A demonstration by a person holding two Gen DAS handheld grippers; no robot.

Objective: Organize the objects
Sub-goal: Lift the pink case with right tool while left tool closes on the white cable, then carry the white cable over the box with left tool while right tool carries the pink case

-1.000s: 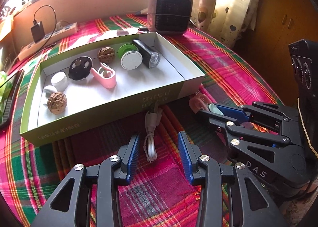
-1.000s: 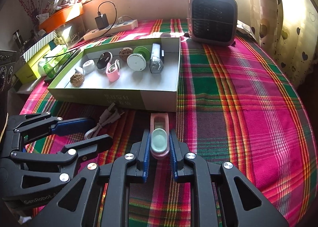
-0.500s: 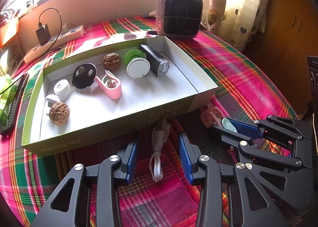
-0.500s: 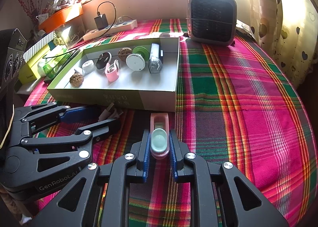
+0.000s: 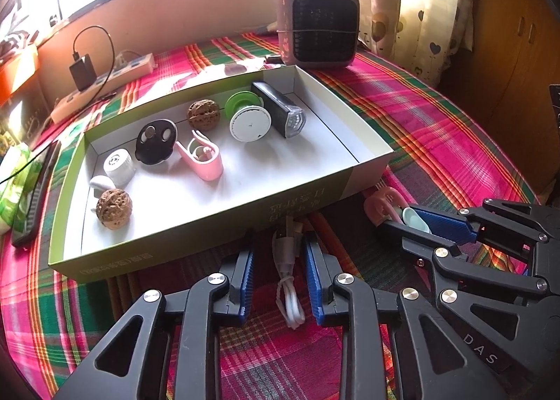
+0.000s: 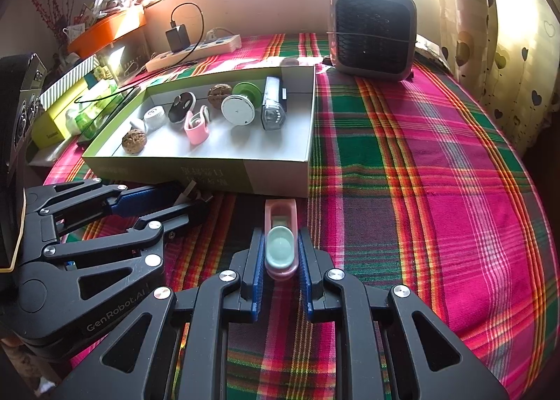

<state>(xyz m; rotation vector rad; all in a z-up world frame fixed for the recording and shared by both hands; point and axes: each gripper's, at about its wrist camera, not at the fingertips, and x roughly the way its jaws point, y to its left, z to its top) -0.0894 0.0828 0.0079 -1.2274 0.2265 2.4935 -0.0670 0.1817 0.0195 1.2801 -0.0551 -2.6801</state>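
With jaws spread wide, left tool (image 5: 276, 281) low over plaid cloth on desk (image 6: 437, 190), straddling white USB cable (image 5: 288, 270) without touching it; cable bundle lying between the blue pads (image 5: 246, 281), plug end pointing at the front wall of the cardboard tray (image 5: 210, 221). Right tool (image 6: 280, 260) clenched on pink clip with mint pad (image 6: 280, 242), clip nose sticking out ahead of the pads toward tray's front wall, just short of it. Can't tell whether clip rests on cloth or is lifted slightly. Both tools side by side in front of the tray, near each other but apart. Inside tray, loosely in a row: two walnuts (image 5: 113, 204), white round cap (image 5: 119, 163), black disc piece (image 5: 155, 140), second pink clip (image 5: 203, 161), green-and-white spool (image 5: 246, 118), black bike light (image 5: 280, 112); right part of tray floor bare. Behind tray: small grey heater (image 6: 372, 35) upright at far edge, power strip with black charger (image 6: 189, 48) plugged in by the wall. Left of tray, green packaging and a dark flat item, partly hidden.
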